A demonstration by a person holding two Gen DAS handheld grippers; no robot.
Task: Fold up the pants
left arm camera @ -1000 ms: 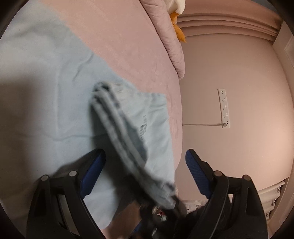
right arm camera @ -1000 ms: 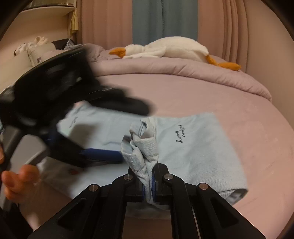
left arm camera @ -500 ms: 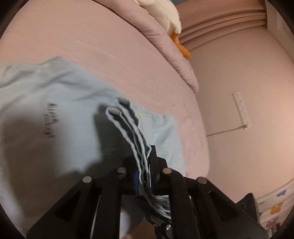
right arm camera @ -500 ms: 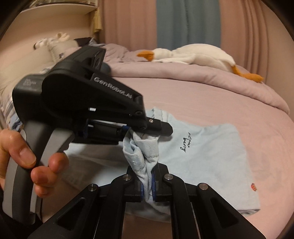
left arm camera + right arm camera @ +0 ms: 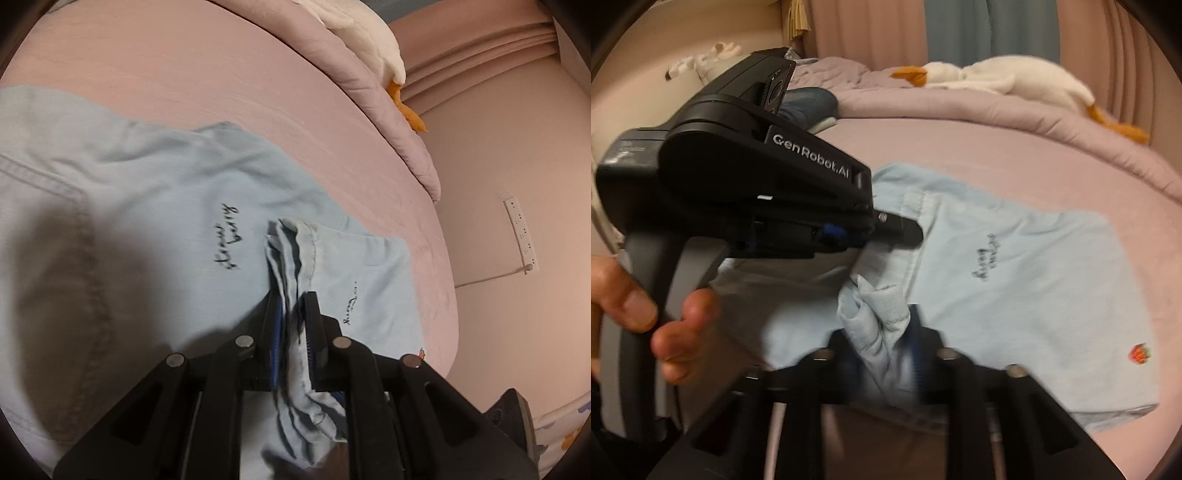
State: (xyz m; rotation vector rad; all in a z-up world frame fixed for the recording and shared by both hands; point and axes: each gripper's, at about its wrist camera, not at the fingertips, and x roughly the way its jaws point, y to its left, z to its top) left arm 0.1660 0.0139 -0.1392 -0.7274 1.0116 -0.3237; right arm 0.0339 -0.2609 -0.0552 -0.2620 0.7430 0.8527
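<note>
Light blue pants (image 5: 155, 206) lie spread on the pink bed, with black script on the cloth; they also show in the right wrist view (image 5: 1027, 280). My left gripper (image 5: 293, 314) is shut on a bunched fold of the pants' edge. My right gripper (image 5: 882, 328) holds another bunch of the same cloth, its jaws slightly apart and blurred. In the right wrist view the left gripper's black body (image 5: 757, 195) is at the left, held by a hand, its tip over the pants.
The pink bed (image 5: 192, 81) reaches to a rolled purple duvet (image 5: 960, 107) with a white plush goose (image 5: 1008, 79) on it. The bed's edge drops off at the right, by a wall with a power strip (image 5: 521, 232).
The left gripper closed on the fold of cloth and stayed shut. Both grippers have moved the bunched cloth over the pants. The right gripper's jaws look a little wider than before.
</note>
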